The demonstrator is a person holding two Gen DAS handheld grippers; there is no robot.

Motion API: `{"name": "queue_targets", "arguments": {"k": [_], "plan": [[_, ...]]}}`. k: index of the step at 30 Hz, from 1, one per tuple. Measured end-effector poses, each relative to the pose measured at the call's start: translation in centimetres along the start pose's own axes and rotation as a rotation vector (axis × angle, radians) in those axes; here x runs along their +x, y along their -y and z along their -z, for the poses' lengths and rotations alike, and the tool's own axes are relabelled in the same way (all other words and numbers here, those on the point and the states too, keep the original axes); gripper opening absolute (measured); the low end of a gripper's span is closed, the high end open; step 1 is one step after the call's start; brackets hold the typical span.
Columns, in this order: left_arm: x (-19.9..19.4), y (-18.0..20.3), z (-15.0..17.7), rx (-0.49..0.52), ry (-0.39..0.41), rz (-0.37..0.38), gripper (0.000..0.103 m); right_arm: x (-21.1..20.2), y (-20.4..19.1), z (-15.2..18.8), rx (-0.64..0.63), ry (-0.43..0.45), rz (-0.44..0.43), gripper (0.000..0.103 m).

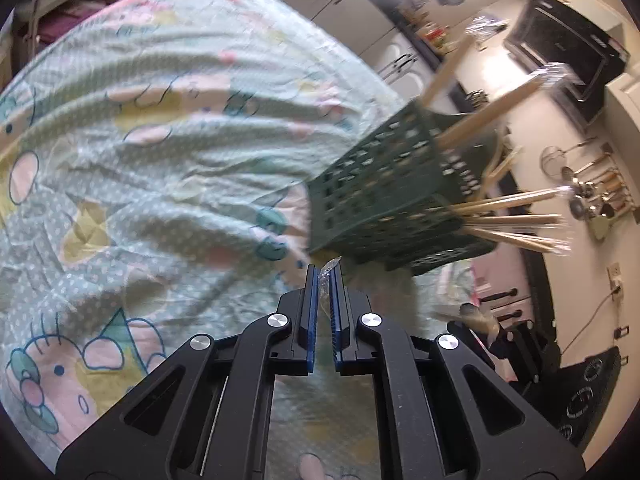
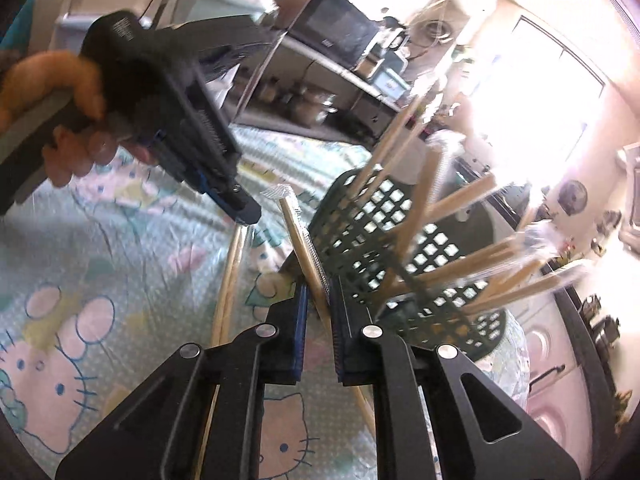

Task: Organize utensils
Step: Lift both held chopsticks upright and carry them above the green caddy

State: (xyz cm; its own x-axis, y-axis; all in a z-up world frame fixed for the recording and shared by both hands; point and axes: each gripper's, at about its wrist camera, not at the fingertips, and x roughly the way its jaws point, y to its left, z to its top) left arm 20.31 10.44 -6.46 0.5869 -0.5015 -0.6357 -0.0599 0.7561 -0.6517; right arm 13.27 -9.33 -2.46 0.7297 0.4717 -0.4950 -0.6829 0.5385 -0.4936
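In the left wrist view, the left gripper [image 1: 327,276] has its jaws closed on a scrap of clear wrapper [image 1: 329,270], pinched just short of the green basket [image 1: 384,196]; whether a stick sits inside that wrapper cannot be told from here. The basket stands on a cartoon-print cloth [image 1: 152,128], and about seven wrapped wooden chopsticks [image 1: 512,200] lean out of its top, though blur makes the count rough. In the right wrist view, the right gripper [image 2: 318,280] grips one wrapped chopstick [image 2: 302,240] between its jaws, the stick slanting up beside the basket [image 2: 360,216] wall with its wrapper tip above the rim. Two more sticks [image 2: 230,280] lie together on the cloth [image 2: 100,240], on the side of the basket toward the left gripper [image 2: 244,210], which a hand [image 2: 68,120] holds just beside the basket. Roughly eight sticks fan out of the basket here — one basket, two grippers. To do this step well, I judge the held stick should be raised until its lower end clears the rim, tilted upright, then lowered into a free gap among the leaning sticks before letting go — a snag on the lattice wall or a push against the basket could tip it.
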Motion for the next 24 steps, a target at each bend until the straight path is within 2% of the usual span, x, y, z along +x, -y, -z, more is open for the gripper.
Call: {"name": "queue_targets", "arguments": {"k": [4,9,19,24], "plan": [[-1.7,1.9,0.1,0.042,0.039,0.037,0.003,-2.7,1.6,0.6,0.077,0.046,0.033,0.008],[-3.7,5.0,0.1,0.108,0.079,0.079,0.003,-4.2,5.1,-0.5,0.193,0.098,0.048,0.006],[-6.9,9.9,0.4,0.209,0.145,0.142,0.002,-6.3,9.5,-1.8,0.409,0.163,0.003,0.006],[-8.3,11.6,0.4,0.248,0.171,0.163,0.002,-7.5,10.4,-2.1,0.458,0.201,-0.005,0.006]]}}
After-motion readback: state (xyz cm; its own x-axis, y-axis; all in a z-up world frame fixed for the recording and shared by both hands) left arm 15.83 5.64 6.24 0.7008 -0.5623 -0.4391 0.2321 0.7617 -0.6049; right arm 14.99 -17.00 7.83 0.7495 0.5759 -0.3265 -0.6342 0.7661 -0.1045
